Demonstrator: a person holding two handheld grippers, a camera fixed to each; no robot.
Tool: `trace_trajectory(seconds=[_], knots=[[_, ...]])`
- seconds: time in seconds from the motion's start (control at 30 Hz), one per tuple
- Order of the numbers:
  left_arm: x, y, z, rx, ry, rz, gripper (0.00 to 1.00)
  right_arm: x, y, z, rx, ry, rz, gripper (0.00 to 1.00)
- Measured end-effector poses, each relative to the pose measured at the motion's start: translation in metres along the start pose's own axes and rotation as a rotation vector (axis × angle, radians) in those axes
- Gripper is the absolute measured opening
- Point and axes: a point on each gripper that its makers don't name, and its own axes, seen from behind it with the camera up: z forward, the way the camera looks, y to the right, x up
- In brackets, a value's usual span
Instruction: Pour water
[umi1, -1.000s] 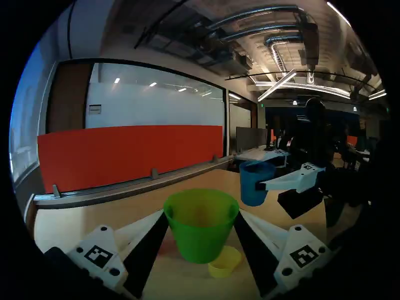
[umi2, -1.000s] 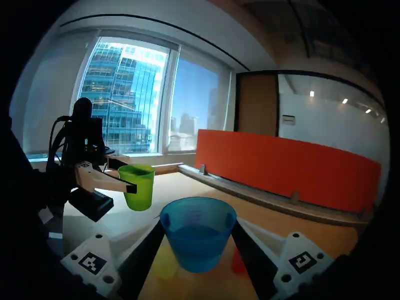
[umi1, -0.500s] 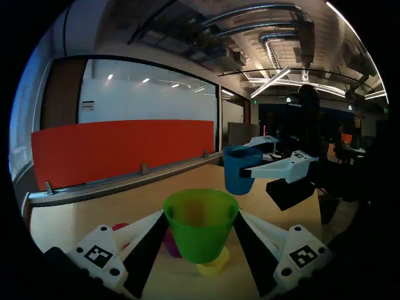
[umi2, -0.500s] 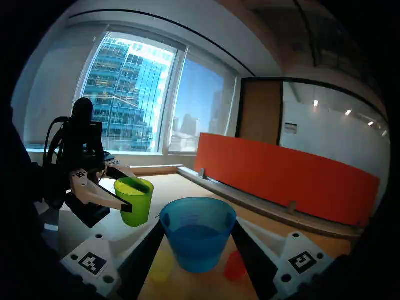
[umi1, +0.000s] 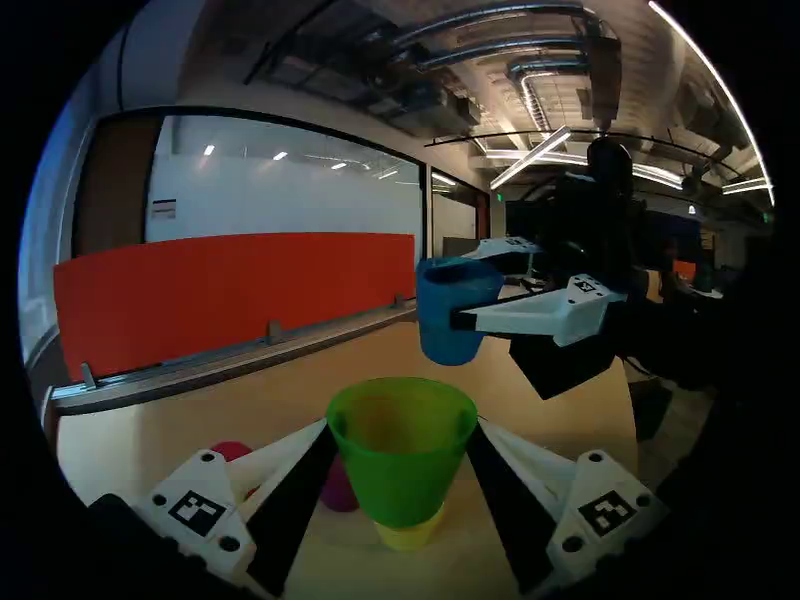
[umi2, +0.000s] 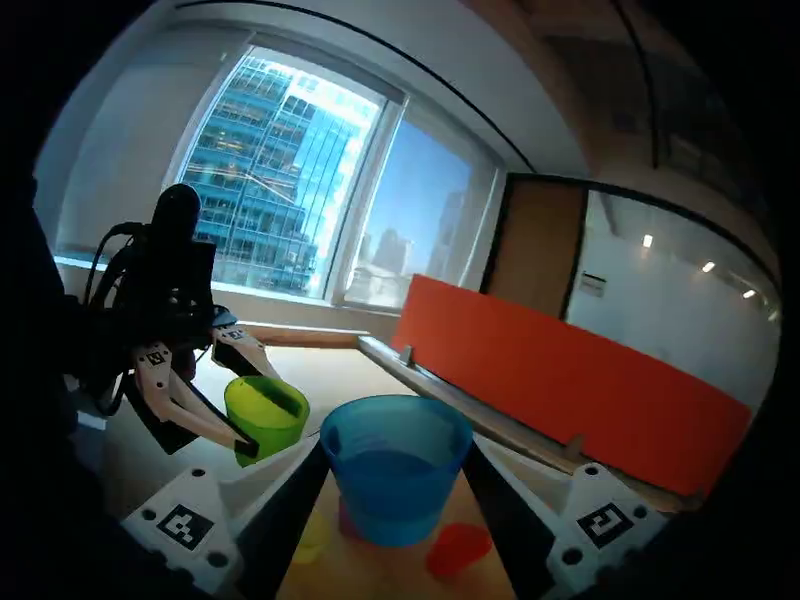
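L hand-held gripper (umi1: 400, 432) clamps green cup (umi1: 402, 475) — R hand-held gripper (umi2: 397, 447) grips blue cup (umi2: 395, 495).

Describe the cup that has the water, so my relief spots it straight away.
Find the wooden table beside the long orange partition. Two cups are held above it; the one you want is the blue cup, gripped in the right gripper, with water inside. Its neighbour, in the left gripper, is the green cup.
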Motion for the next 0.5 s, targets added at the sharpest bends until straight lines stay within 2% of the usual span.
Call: trace_trajectory(seconds=[0.5], knots=[[0.009,0.013,0.010,-0.031,0.022,0.026,0.86,0.029,0.007,0.012,0.005,0.019,-0.183,0.90]])
